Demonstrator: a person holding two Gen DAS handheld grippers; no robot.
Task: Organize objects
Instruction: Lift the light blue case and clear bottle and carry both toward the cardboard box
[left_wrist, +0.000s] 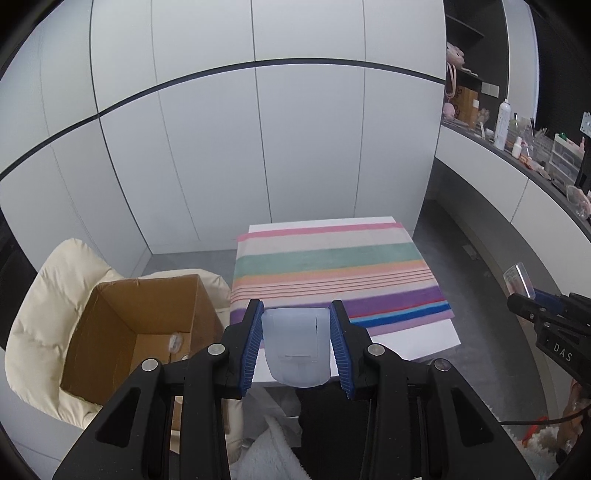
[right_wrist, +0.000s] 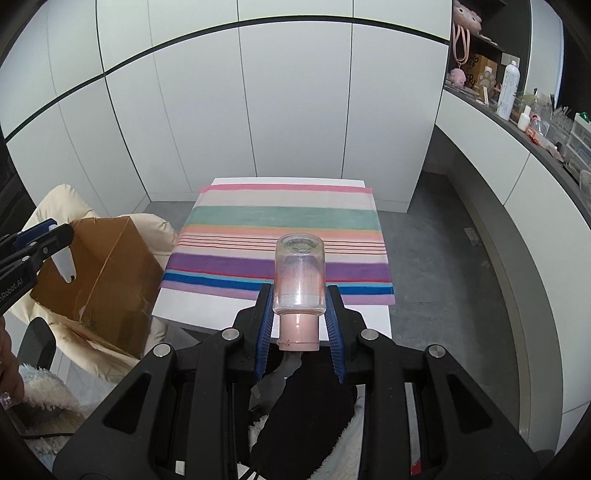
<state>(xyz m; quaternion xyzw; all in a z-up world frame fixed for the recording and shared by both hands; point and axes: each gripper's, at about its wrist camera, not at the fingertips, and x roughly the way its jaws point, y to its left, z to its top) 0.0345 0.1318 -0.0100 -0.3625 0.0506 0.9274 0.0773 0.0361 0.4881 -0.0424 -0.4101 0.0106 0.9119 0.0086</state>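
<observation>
My left gripper (left_wrist: 297, 308) is shut on a pale, translucent plastic cap-like piece (left_wrist: 295, 345), held above the near edge of the small white table (left_wrist: 417, 338). My right gripper (right_wrist: 298, 290) is shut on a pink bottle with a clear cap (right_wrist: 299, 275), pointing out over the striped cloth (right_wrist: 280, 240). In the left wrist view the right gripper (left_wrist: 524, 295) shows at the right edge with the bottle's clear end (left_wrist: 519, 278) sticking up. In the right wrist view the left gripper (right_wrist: 55, 232) shows at the left edge, above the cardboard box (right_wrist: 107, 273).
An open cardboard box (left_wrist: 147, 325) sits on a cream cushioned chair (left_wrist: 48, 295) left of the table, with a small item inside. White cabinet doors (left_wrist: 258, 147) stand behind. A cluttered dark counter (left_wrist: 535, 158) curves along the right. Fluffy fabric (left_wrist: 273, 450) lies below the grippers.
</observation>
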